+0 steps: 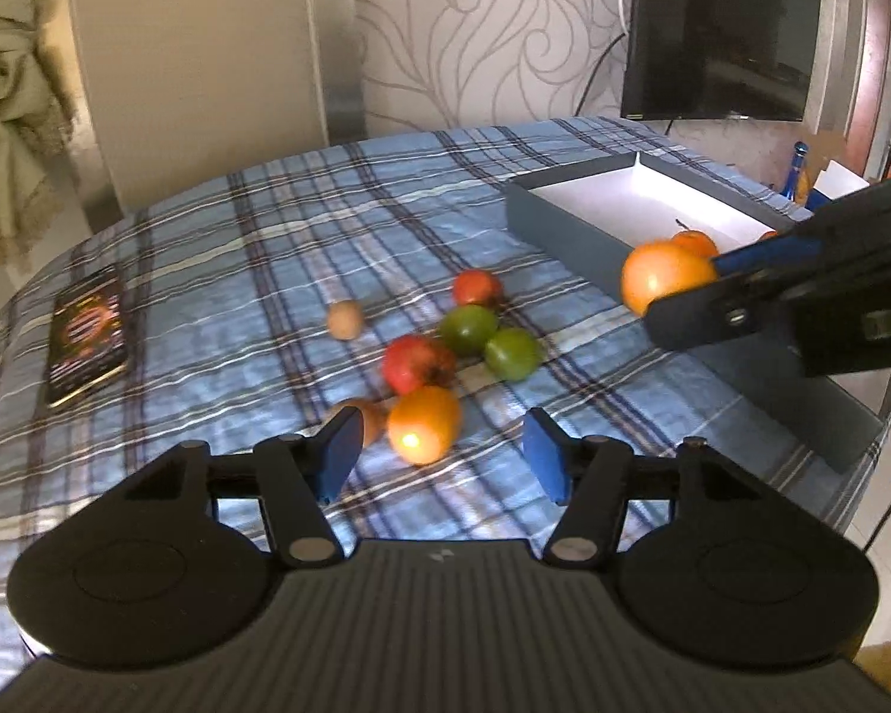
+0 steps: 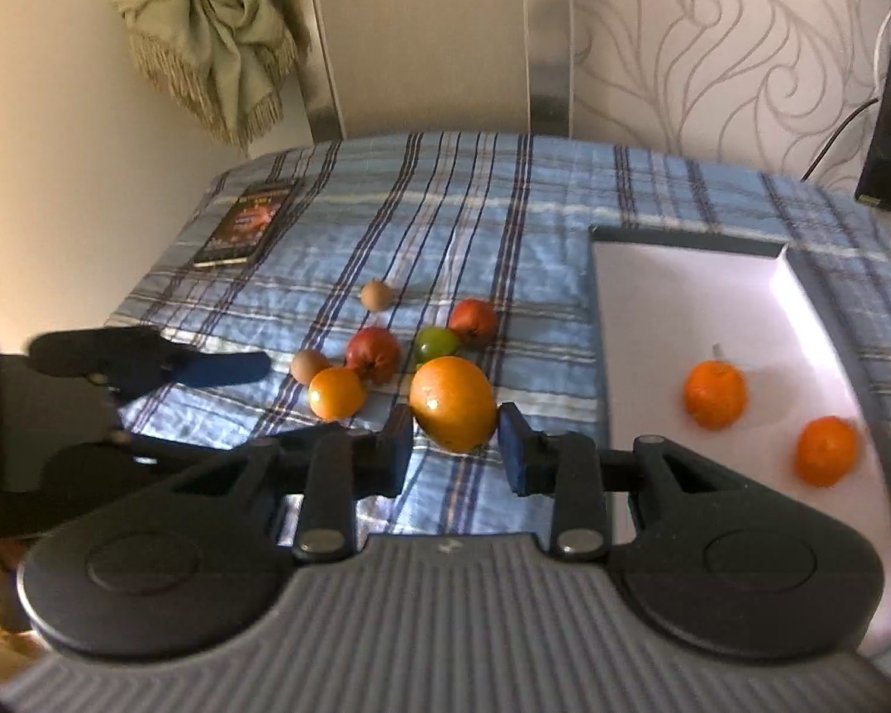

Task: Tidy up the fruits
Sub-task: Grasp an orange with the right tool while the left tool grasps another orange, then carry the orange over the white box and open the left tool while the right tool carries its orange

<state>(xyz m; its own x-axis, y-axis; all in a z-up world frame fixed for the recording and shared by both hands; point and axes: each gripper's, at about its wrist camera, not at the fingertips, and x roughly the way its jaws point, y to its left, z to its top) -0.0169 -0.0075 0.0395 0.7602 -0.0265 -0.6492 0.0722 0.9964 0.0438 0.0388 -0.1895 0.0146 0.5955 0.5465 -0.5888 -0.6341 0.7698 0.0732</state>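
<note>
My right gripper (image 2: 455, 442) is shut on a large orange (image 2: 454, 403) and holds it above the cloth beside the grey box (image 2: 600, 321); it also shows in the left wrist view (image 1: 662, 279). Two small oranges (image 2: 714, 394) (image 2: 826, 450) lie inside the box. My left gripper (image 1: 442, 445) is open and empty, just above an orange (image 1: 424, 423) on the cloth. Loose on the cloth are two red fruits (image 1: 416, 363) (image 1: 475, 287), two green fruits (image 1: 468, 328) (image 1: 512, 353) and two brown fruits (image 1: 345, 319) (image 1: 371, 419).
A phone (image 1: 85, 336) lies at the table's left edge on the blue plaid cloth (image 1: 267, 237). A dark TV (image 1: 721, 30) hangs behind the box. A curtain (image 2: 207, 30) hangs at the far left wall.
</note>
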